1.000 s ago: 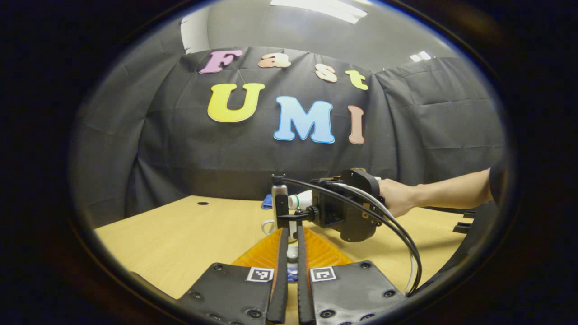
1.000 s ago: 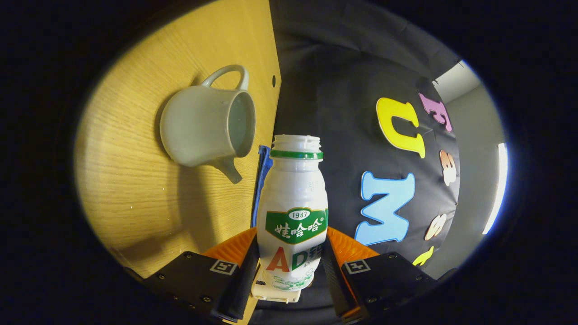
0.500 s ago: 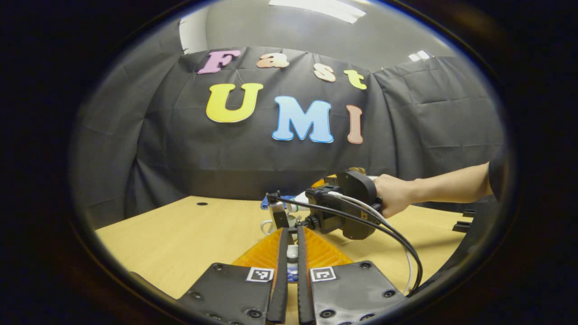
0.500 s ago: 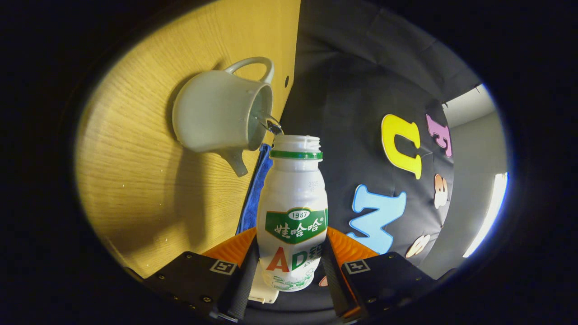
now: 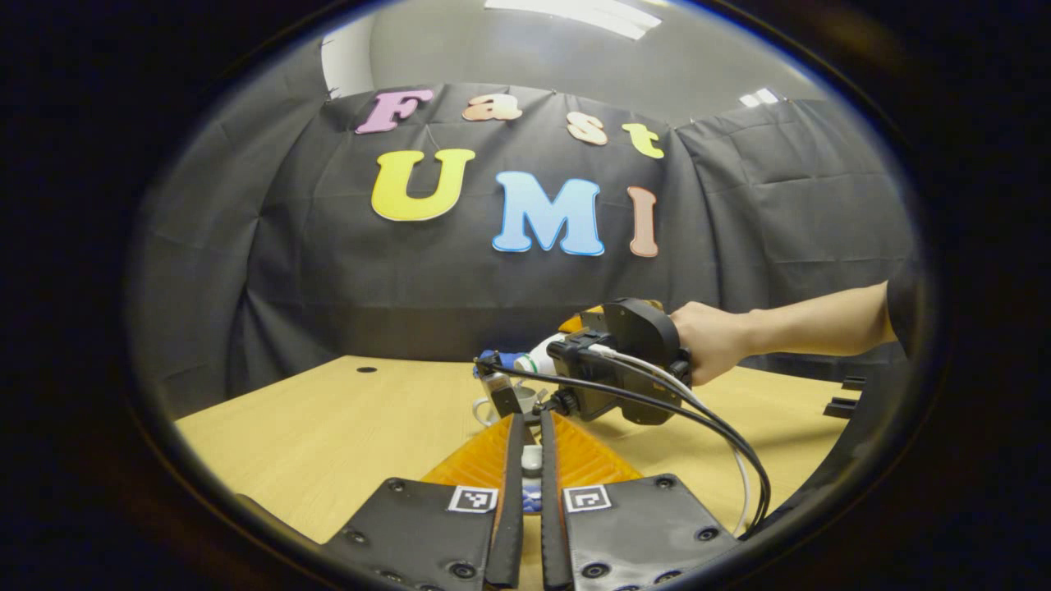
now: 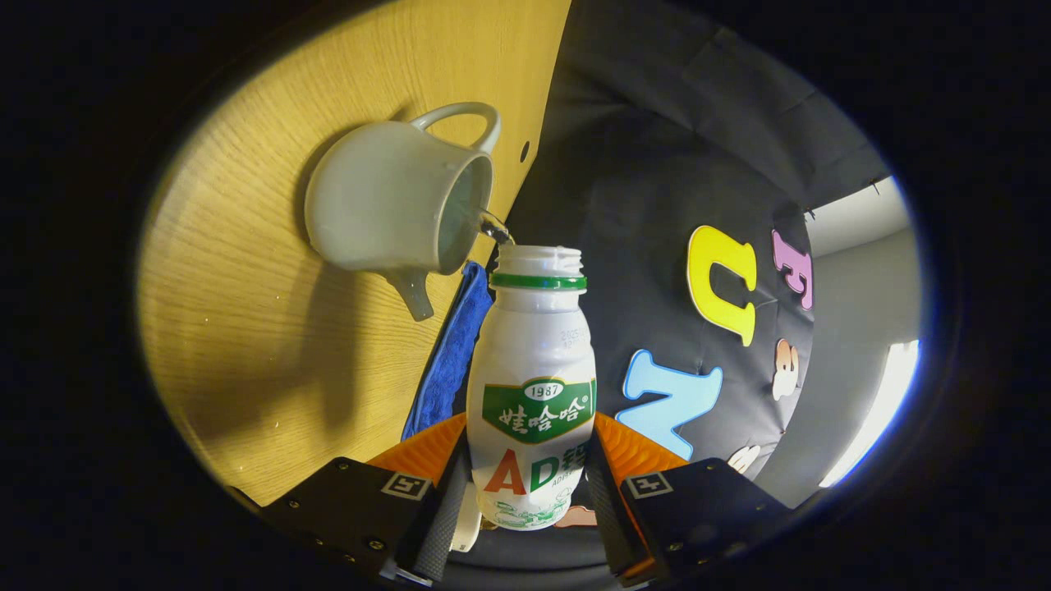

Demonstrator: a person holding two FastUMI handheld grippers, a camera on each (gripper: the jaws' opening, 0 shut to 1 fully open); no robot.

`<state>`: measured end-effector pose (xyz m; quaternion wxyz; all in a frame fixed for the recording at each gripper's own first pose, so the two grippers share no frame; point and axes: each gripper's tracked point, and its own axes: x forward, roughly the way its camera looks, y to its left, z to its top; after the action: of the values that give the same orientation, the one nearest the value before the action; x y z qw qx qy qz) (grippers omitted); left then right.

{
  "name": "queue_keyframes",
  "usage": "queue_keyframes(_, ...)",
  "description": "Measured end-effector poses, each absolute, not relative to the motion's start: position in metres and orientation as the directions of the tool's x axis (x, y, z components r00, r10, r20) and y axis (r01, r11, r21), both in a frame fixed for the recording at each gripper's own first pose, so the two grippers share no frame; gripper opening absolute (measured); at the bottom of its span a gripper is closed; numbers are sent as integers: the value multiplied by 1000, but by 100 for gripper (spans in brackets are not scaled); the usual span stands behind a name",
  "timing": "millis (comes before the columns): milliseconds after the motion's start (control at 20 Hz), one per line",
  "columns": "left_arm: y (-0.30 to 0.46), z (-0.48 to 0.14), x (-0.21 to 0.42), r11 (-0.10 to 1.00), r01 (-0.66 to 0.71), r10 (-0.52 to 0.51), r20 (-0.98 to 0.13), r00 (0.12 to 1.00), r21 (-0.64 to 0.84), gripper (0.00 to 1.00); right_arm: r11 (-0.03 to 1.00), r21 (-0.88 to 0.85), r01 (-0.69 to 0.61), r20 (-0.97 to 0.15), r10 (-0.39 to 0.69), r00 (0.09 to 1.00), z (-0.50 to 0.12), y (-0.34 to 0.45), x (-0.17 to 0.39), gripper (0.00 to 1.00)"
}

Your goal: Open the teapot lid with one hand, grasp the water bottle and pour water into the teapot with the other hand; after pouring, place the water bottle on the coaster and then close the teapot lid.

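The white water bottle [image 6: 532,386], with a green band under its open threaded mouth, is clamped at its lower body between the two fingers of the right gripper [image 6: 525,492]. In the right gripper view it is tipped towards the white teapot [image 6: 394,205], and a thin clear stream of water [image 6: 495,227] runs from the bottle's mouth into the teapot's uncovered opening. The teapot stands on the pale wooden worktop [image 6: 246,328], with its looped handle [image 6: 460,123] on one side and its short spout [image 6: 410,295] on the other. A blue cloth [image 6: 450,361], probably the coaster, lies on the worktop just beside the teapot, near the worktop's far edge.

In the left gripper view the left gripper [image 5: 525,484] has its fingers drawn close on a small white knob, most likely the teapot lid [image 5: 531,461], with a narrow slit between them. Beyond its fingertips the right gripper [image 5: 612,369] is seen from outside, held by a hand [image 5: 706,345] on a bare forearm, with dark cables [image 5: 698,427] looping down from it. The bottle's neck pokes out of it, slanting down over the teapot, which is mostly hidden there.
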<state>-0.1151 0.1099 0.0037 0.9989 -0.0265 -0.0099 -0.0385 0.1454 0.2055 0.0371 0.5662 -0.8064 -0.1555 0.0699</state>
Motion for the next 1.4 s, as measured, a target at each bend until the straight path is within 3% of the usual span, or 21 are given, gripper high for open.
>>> queue_keyframes(200, 110, 5, -114, 996, 73, -72, 23, 997, -45, 19, -334, -922, 195, 76, 339, 938, 40, 206, 147, 71)
queue_keyframes(250, 110, 6, -114, 996, 74, -73, 23, 997, -44, 16, -337, -920, 201, 80, 340, 937, 40, 206, 147, 71)
queue_keyframes(300, 109, 4, -115, 996, 74, -73, 22, 997, -42, 19, -343, -917, 204, 81, 341, 937, 41, 205, 148, 71)
queue_keyframes(500, 108, 3, -114, 997, 74, -74, 18, 997, -36, 19, -360, -905, 227, 93, 351, 932, 44, 206, 148, 71)
queue_keyframes(550, 108, 2, -114, 997, 75, -75, 17, 997, -35, 16, -365, -902, 230, 95, 352, 931, 44, 205, 148, 71)
queue_keyframes(600, 107, 1, -113, 997, 76, -75, 15, 997, -35, 19, -370, -899, 235, 97, 354, 930, 45, 206, 148, 71)
queue_keyframes(650, 107, 1, -114, 996, 77, -76, 14, 997, -34, 16, -375, -895, 241, 100, 358, 928, 46, 207, 148, 71)
queue_keyframes(1000, 105, 0, -112, 997, 78, -78, 9, 997, -28, 19, -417, -865, 279, 115, 377, 919, 57, 214, 148, 71)
queue_keyframes(1050, 106, 1, -113, 997, 78, -78, 9, 997, -29, 15, -420, -861, 285, 119, 378, 918, 59, 215, 148, 71)
queue_keyframes(1400, 107, -2, -113, 997, 75, -75, 3, 997, -16, 19, -463, -822, 331, 136, 405, 904, 66, 221, 150, 71)
